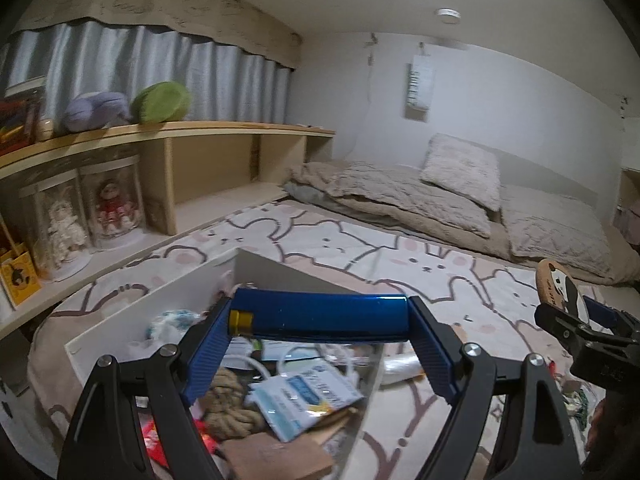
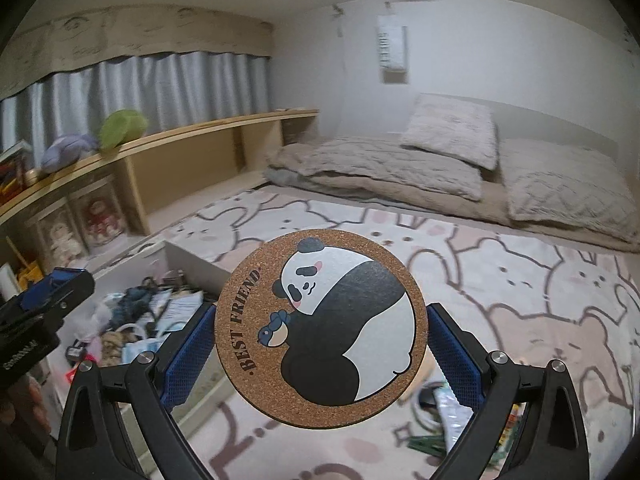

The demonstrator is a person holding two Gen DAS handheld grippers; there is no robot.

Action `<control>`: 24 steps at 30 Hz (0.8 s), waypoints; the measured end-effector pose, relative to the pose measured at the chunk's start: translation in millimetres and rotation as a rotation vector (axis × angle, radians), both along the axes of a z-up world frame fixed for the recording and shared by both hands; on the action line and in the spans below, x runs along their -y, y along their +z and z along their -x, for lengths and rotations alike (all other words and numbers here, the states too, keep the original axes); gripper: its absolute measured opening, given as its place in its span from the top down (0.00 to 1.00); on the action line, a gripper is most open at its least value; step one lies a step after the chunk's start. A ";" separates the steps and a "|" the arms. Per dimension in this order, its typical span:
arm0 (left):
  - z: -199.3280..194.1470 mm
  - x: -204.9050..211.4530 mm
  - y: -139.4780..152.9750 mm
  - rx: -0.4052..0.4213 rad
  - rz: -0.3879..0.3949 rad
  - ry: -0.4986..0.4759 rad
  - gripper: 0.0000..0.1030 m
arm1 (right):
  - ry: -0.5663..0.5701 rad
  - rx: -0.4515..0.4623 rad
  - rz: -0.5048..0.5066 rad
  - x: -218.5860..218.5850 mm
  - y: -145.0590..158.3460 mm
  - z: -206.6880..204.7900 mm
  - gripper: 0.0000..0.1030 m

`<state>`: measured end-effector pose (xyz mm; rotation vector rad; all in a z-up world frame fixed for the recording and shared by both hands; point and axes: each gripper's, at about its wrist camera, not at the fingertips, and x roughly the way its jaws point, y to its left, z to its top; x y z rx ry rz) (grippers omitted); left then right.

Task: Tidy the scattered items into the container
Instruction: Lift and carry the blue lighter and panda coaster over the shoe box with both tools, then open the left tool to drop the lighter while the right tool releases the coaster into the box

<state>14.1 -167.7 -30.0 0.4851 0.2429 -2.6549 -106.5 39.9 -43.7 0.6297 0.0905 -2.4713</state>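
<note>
Soft carpet (image 2: 500,280) with bunny and bear drawings covers the floor, and most of it is bare out to the far bedding.

Closest in, the left gripper (image 1: 320,316) holds a shiny blue tube (image 1: 320,316) with a gold cap. The tube lies sideways, pinched end to end between the blue pads. It hangs above the white box (image 1: 120,312), over the box's near part. The box is already full of small things: a rope knot (image 1: 228,404), paper packets (image 1: 304,400) and cords. One corner of the box points toward the far wall.

The right gripper (image 2: 320,332) holds a round cork coaster (image 2: 320,332) with a panda on it, squeezed by its edges and tilted up. It is over the carpet, just beside the box's right edge. A few loose bits (image 2: 432,420) lie on the carpet below it.

Farther off, a low wooden shelf (image 1: 240,130) runs along the left edge of the carpet. Beige bedding (image 2: 400,168) with pillows lies along the far edge by the wall.
</note>
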 end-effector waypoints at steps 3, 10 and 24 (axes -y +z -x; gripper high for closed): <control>-5.0 13.2 -1.8 0.000 -0.015 0.032 0.18 | 0.037 0.003 -0.012 18.6 0.2 -3.2 0.03; -13.9 35.6 -8.0 0.007 -0.023 0.090 0.18 | 0.111 0.030 -0.019 53.9 -2.1 -6.9 0.03; -28.6 97.5 -31.7 0.049 -0.109 0.232 0.18 | 0.219 0.032 -0.069 116.2 -4.7 -17.2 0.03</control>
